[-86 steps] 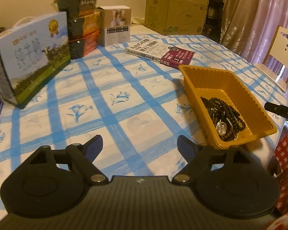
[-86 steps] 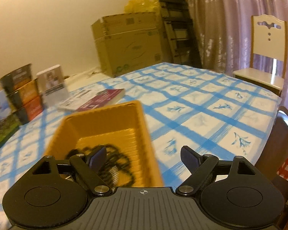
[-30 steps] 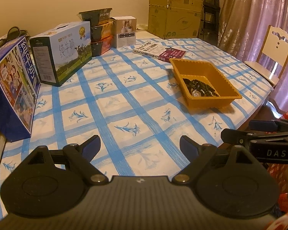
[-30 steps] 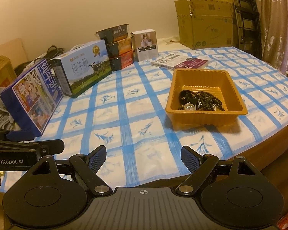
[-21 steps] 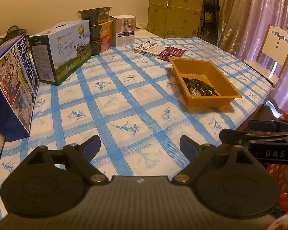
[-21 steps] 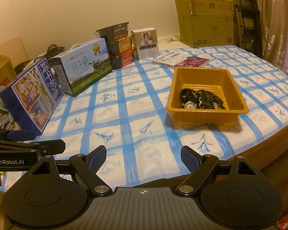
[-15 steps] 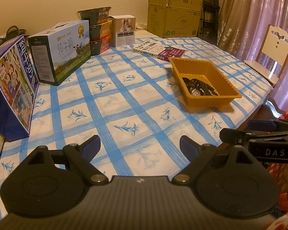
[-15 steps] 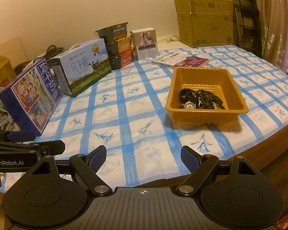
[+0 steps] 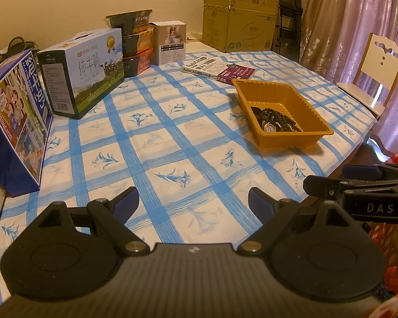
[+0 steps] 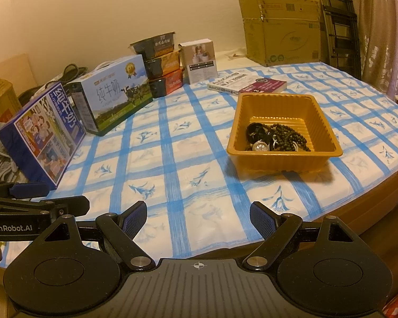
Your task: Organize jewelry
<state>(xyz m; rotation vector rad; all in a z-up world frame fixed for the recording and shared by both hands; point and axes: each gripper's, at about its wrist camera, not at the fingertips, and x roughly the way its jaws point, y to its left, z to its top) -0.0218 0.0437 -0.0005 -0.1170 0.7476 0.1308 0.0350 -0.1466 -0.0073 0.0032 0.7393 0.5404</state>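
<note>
An orange plastic tray [image 9: 276,86] [image 10: 280,100] sits on the blue-checked tablecloth toward the right side of the table. Inside it lies a heap of dark bead strings [image 9: 277,118] [image 10: 286,135] with a small round silvery piece [image 10: 260,147] among them. My left gripper [image 9: 192,200] hangs open over the table's near edge, well short of the tray, nothing between its fingers. My right gripper [image 10: 198,217] is also open and empty, held back at the near edge; the tray lies ahead and slightly right of it.
Two milk cartons [image 9: 85,71] [image 10: 42,132], stacked food bowls [image 10: 159,63], a small white box [image 10: 200,61] and a book [image 9: 217,70] line the far left and back of the table. Cardboard boxes [image 10: 281,27] stand behind. A white chair [image 9: 376,69] is at the right.
Nearly three seconds ago both grippers were close over the tray; they have since pulled back to the near table edge. Over the last second nothing has moved.
</note>
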